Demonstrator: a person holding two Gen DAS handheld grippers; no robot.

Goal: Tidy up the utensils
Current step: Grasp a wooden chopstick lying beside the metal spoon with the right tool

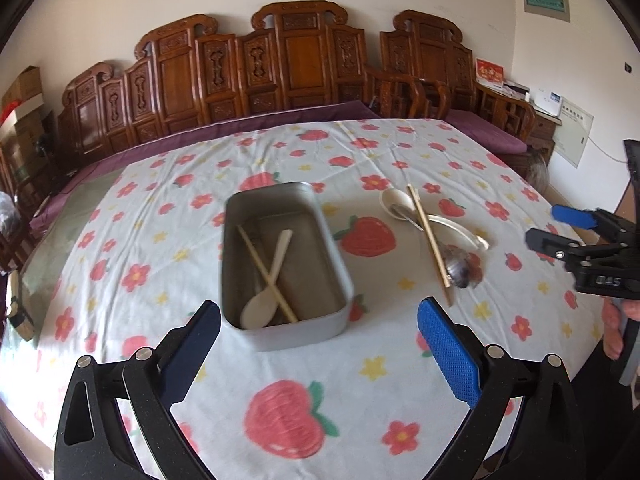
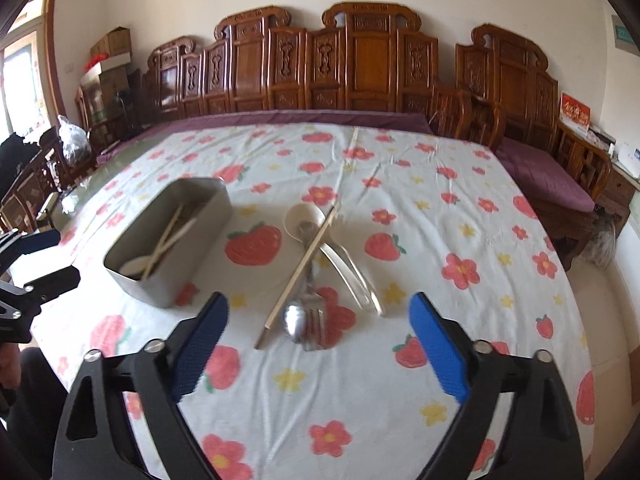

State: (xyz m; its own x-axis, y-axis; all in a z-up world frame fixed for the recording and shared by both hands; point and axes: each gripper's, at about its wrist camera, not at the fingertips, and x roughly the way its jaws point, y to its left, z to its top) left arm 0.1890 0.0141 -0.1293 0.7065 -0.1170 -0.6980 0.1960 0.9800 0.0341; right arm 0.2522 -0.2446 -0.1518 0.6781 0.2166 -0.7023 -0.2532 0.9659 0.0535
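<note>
A grey metal box (image 1: 332,240) (image 2: 204,208) on the flowered cloth holds a cream spoon (image 1: 264,300) and one chopstick (image 1: 264,272). To its right lies a loose pile: a white ceramic spoon (image 2: 298,218) (image 1: 396,200), a chopstick (image 2: 300,272) (image 1: 430,240), a metal spoon (image 2: 294,322) (image 1: 460,266), a fork (image 2: 316,328) and a clear plastic spoon (image 2: 356,276). My left gripper (image 1: 320,340) is open and empty, just in front of the box. My right gripper (image 2: 318,332) is open and empty, above the near end of the pile; it also shows in the left wrist view (image 1: 556,228).
The table (image 2: 400,400) is covered by a white cloth with strawberries and flowers. A carved wooden bench (image 2: 360,68) with a purple cushion (image 2: 552,176) runs behind it. Boxes (image 2: 108,56) stand at the back left. The left gripper shows at the right wrist view's left edge (image 2: 36,260).
</note>
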